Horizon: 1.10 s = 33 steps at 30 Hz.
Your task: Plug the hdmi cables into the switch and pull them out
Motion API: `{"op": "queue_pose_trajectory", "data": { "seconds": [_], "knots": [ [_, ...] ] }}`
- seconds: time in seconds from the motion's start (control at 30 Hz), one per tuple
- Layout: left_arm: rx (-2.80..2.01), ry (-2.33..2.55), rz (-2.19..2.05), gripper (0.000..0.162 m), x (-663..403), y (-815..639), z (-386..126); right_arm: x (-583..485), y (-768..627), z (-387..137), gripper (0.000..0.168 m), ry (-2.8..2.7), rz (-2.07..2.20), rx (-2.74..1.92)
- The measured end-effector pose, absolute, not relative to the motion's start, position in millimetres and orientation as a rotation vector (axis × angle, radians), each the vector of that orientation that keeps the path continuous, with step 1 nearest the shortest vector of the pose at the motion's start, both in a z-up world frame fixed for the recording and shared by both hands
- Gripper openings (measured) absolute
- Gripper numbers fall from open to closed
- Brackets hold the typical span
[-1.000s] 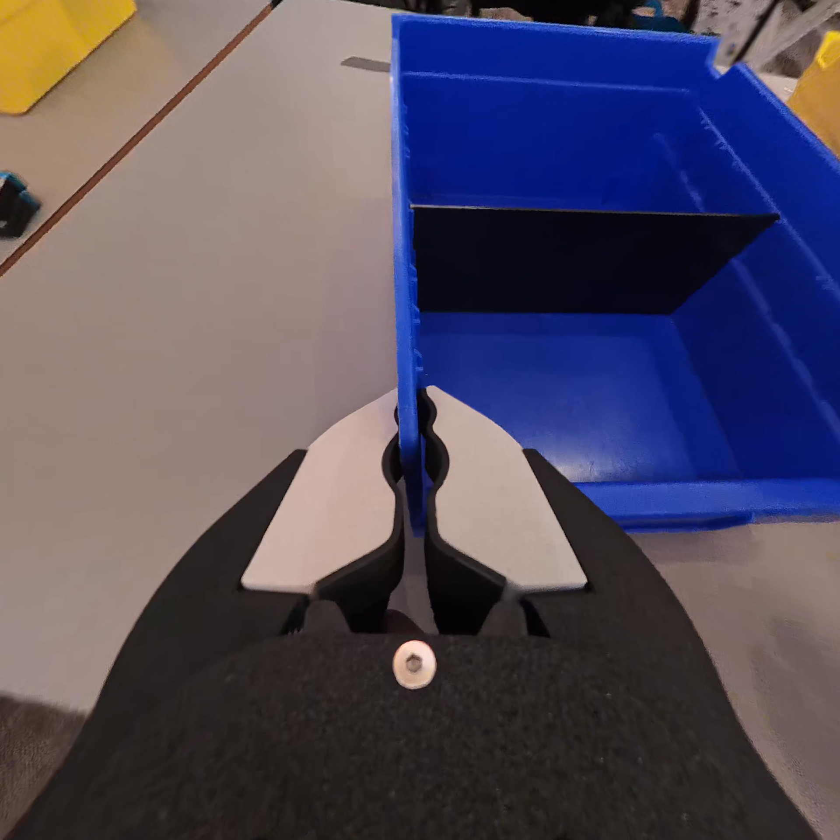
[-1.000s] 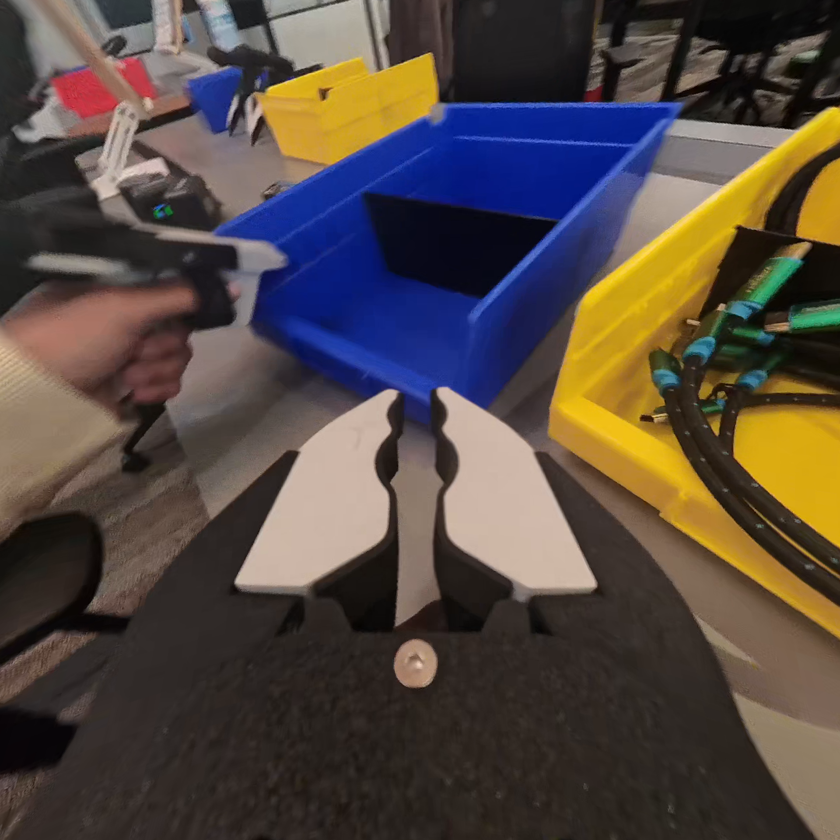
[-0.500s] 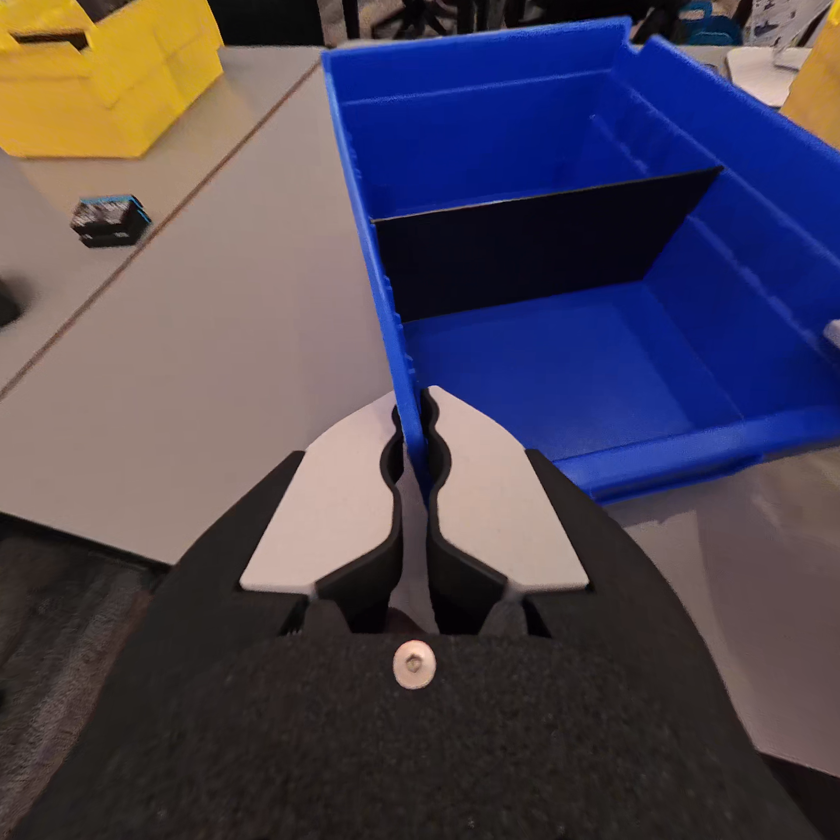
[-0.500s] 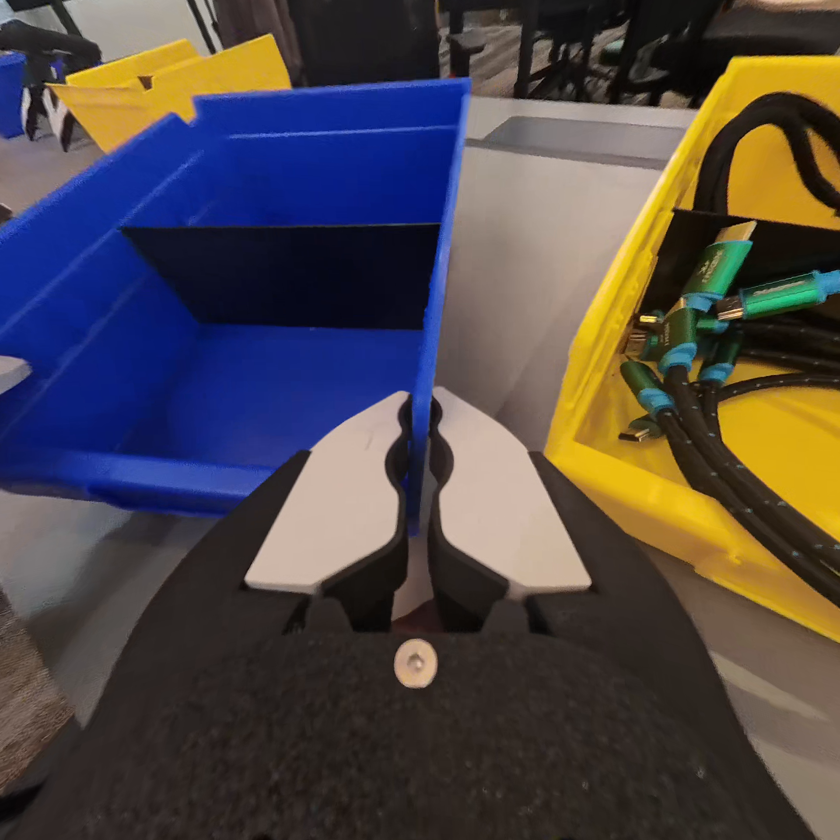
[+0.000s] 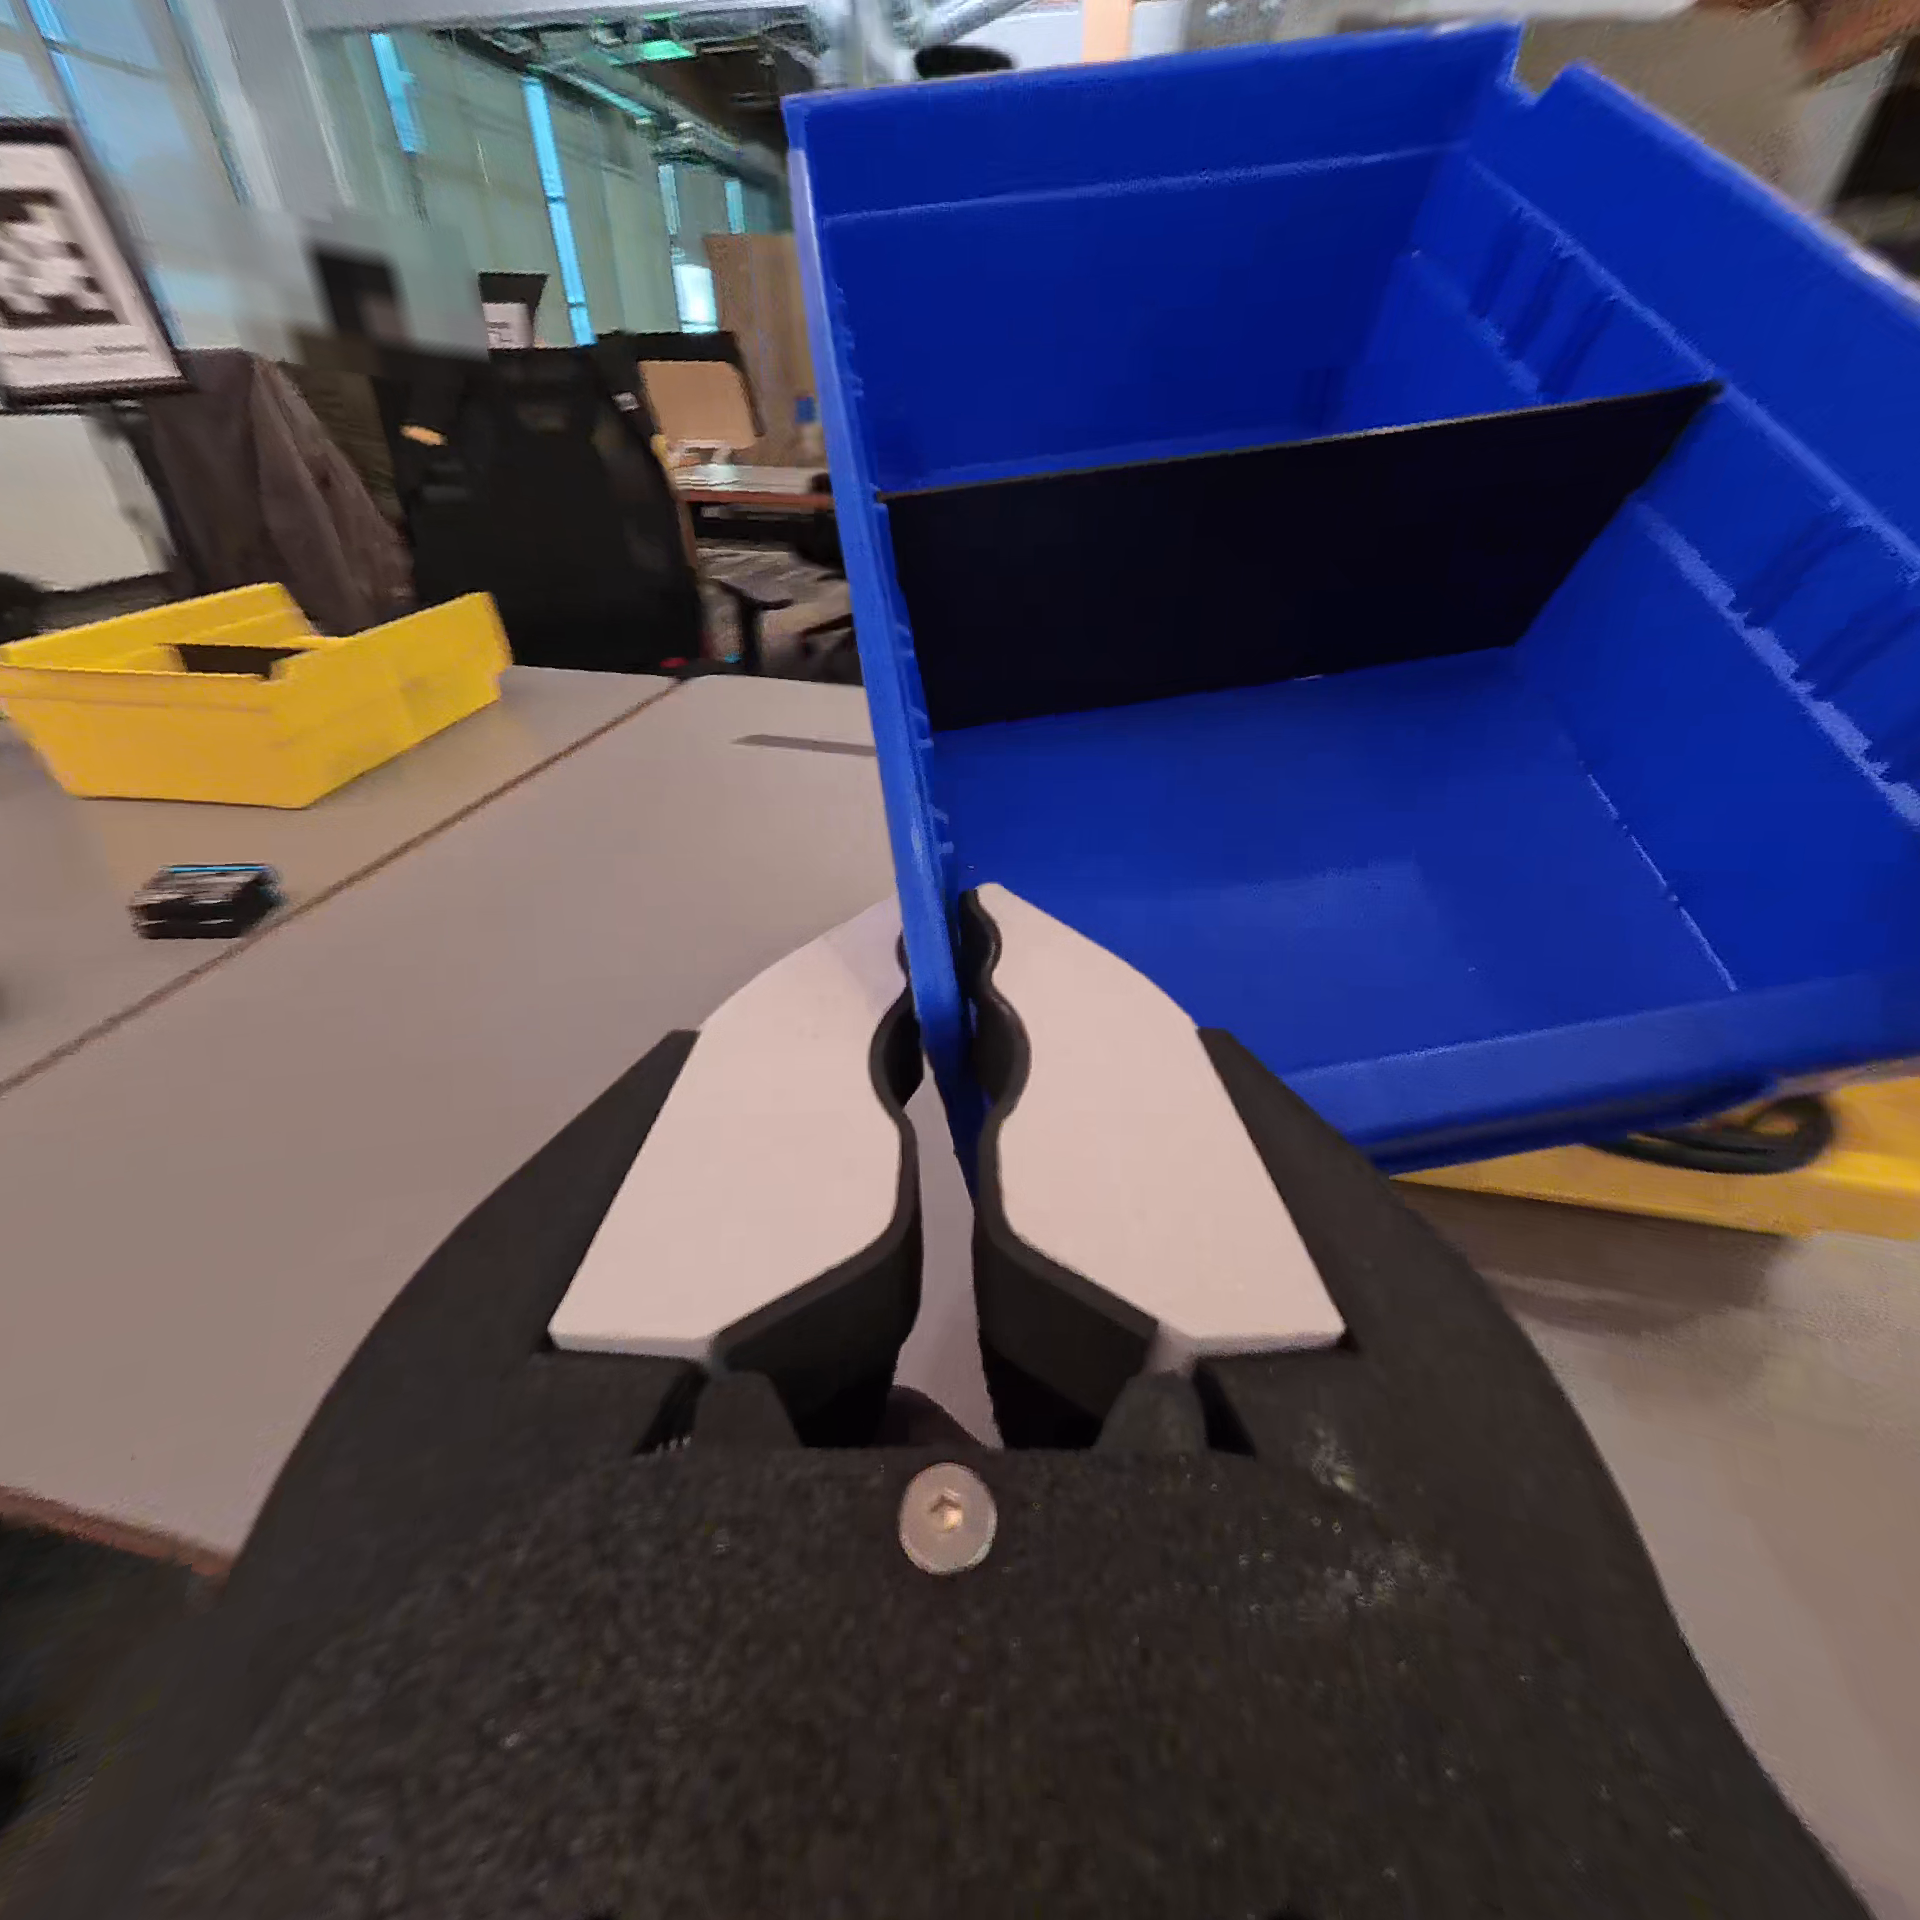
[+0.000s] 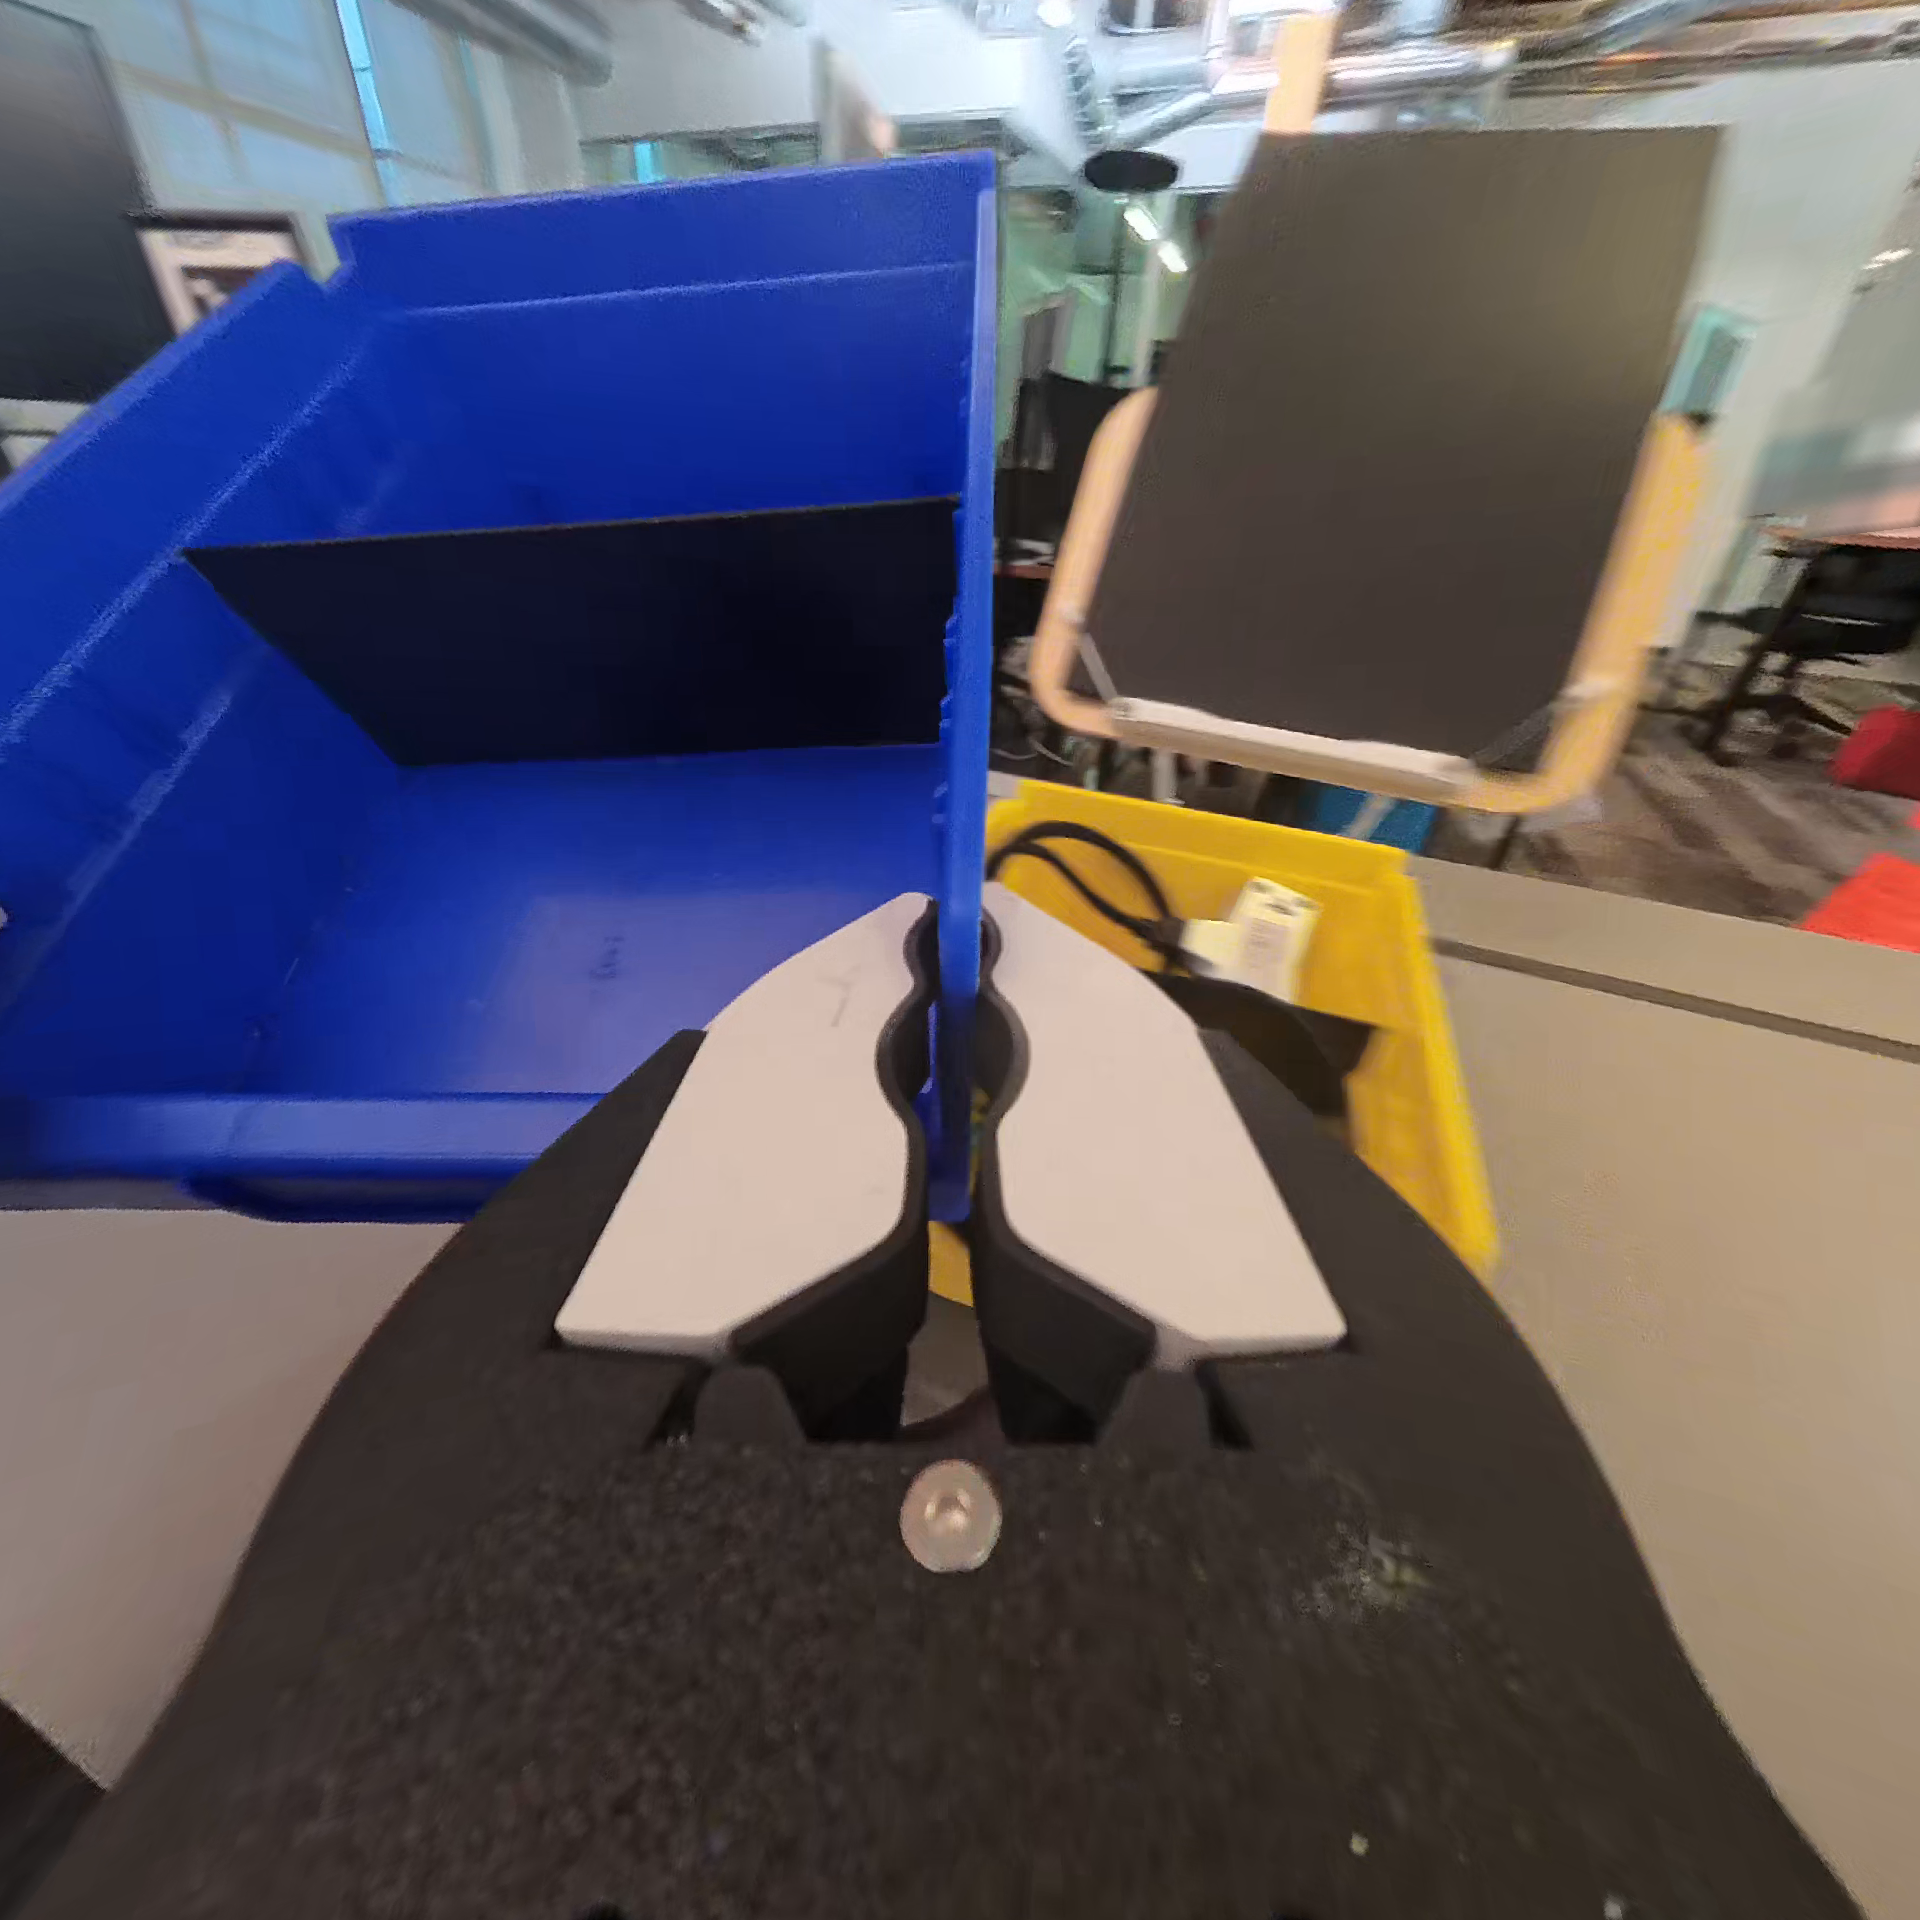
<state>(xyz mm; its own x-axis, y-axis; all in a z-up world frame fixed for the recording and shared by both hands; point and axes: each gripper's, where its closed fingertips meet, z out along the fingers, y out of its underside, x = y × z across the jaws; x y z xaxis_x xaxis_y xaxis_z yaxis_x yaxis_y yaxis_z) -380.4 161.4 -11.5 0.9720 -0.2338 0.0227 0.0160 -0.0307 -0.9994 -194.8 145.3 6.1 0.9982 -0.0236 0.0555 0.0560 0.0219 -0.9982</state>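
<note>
An empty blue bin (image 5: 1351, 883) with a black divider (image 5: 1247, 561) is lifted off the grey table and tilted. My left gripper (image 5: 935, 925) is shut on its left wall. My right gripper (image 6: 956, 925) is shut on its right wall (image 6: 966, 623). The blue bin (image 6: 468, 935) hangs above a yellow bin (image 6: 1392, 1039) that holds black cables (image 6: 1091, 873) and a small white item (image 6: 1262, 920). In the left wrist view the yellow bin's edge (image 5: 1662, 1195) and a cable loop (image 5: 1725, 1138) show under the blue bin. No switch is in view.
A second yellow bin (image 5: 239, 717) stands on the far left table. A small black box (image 5: 203, 901) lies in front of it. A black panel in a tan frame (image 6: 1382, 468) stands behind the table. Office chairs and desks fill the background. Across from one pair of fingers to the other is roughly 20 cm.
Both grippers have raised the blue bin off the table and carried it over the yellow cable bin. The views have tilted up toward the room.
</note>
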Motion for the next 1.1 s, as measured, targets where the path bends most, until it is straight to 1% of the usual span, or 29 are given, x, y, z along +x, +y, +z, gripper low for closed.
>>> {"op": "queue_pose_trajectory", "data": {
  "seconds": [0.17, 0.3, 0.4, 0.53, 0.73, 0.8, 0.93, 1.0, 1.03, 1.07, 1.1],
  "knots": [
    [-1.596, 0.364, -0.402, 0.003, -241, 124, 3, -69, 62, 17, 0.002, 0.172, -0.232, -1.562],
    [-1.557, 0.624, -0.404, 0.006, -114, 105, -8, 44, 8, 21, 0.002, 0.309, -0.431, -1.584],
    [-1.623, 0.706, -0.457, 0.006, -33, 105, -27, 123, -1, 2, 0.002, 0.406, -0.439, -1.66],
    [-1.793, 0.753, -0.483, 0.005, 39, 117, -69, 203, 16, -52, 0.003, 0.483, -0.319, -1.812],
    [-1.881, 0.806, -0.418, 0.009, 76, 129, -118, 250, 46, -130, 0.003, 0.516, -0.089, -1.951],
    [-1.895, 0.803, -0.471, 0.01, 78, 127, -130, 252, 49, -134, 0.004, 0.504, -0.037, -1.93],
    [-1.873, 0.864, -0.499, 0.014, 80, 121, -130, 255, 46, -135, 0.003, 0.461, -0.16, -1.998],
    [-1.873, 0.883, -0.631, 0.025, 79, 111, -122, 254, 44, -135, 0.004, 0.518, -0.106, -1.968],
    [-1.854, 0.879, -0.717, 0.026, 73, 104, -110, 254, 40, -135, 0.015, 0.542, -0.107, -1.966],
    [-1.822, 0.871, -0.816, 0.028, 60, 96, -94, 254, 32, -131, 0.029, 0.548, -0.134, -1.957],
    [-1.794, 0.861, -0.918, 0.029, 42, 87, -76, 255, 21, -125, 0.032, 0.553, -0.188, -1.947]
  ]
}}
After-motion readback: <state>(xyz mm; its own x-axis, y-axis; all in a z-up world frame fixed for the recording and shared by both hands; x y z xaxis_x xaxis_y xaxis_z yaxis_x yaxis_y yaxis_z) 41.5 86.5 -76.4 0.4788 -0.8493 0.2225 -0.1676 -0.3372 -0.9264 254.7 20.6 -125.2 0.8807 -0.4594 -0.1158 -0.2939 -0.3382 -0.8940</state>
